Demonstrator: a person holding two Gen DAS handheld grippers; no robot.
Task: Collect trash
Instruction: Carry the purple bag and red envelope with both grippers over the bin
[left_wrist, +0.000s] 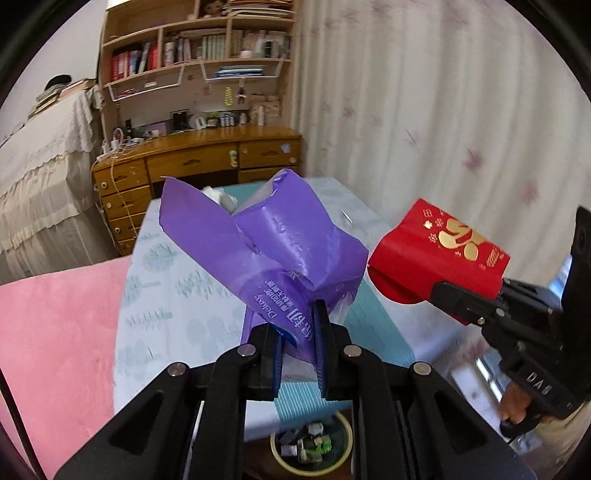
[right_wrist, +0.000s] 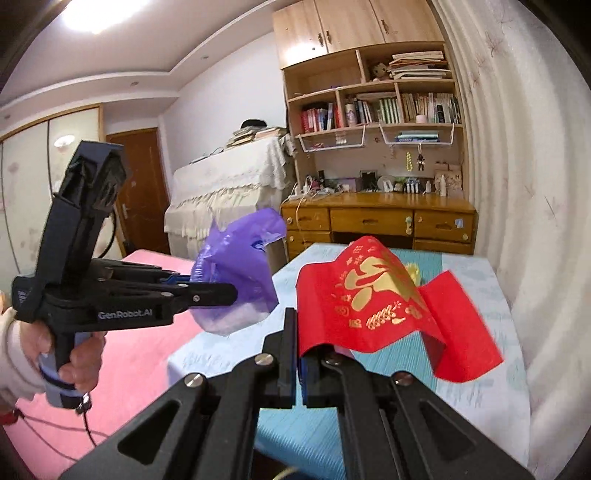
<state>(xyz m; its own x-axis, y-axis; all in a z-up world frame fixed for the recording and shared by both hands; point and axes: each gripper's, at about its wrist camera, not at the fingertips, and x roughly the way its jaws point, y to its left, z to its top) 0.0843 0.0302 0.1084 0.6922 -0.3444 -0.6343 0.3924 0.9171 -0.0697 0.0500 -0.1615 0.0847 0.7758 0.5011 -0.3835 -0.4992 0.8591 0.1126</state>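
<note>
My left gripper (left_wrist: 297, 325) is shut on a crumpled purple plastic wrapper (left_wrist: 273, 243), held up over the table. In the right wrist view the same left gripper (right_wrist: 225, 291) comes in from the left with the purple wrapper (right_wrist: 236, 280) bunched at its tips. My right gripper (right_wrist: 301, 332) is shut on the edge of a red paper with gold print (right_wrist: 380, 295), which flops over to the right. From the left wrist view, the right gripper (left_wrist: 443, 291) holds that red paper (left_wrist: 439, 251) at the right. A round bin (left_wrist: 312, 443) with several scraps sits on the floor below the left gripper.
A table with a light blue cloth (left_wrist: 166, 295) lies under both grippers, with a white crumpled tissue (left_wrist: 221, 197) at its far end. Pink bedding (right_wrist: 147, 350) is on the left, a curtain (right_wrist: 535, 221) on the right and a wooden desk (right_wrist: 376, 218) behind. A person's hand (right_wrist: 81, 362) grips the left handle.
</note>
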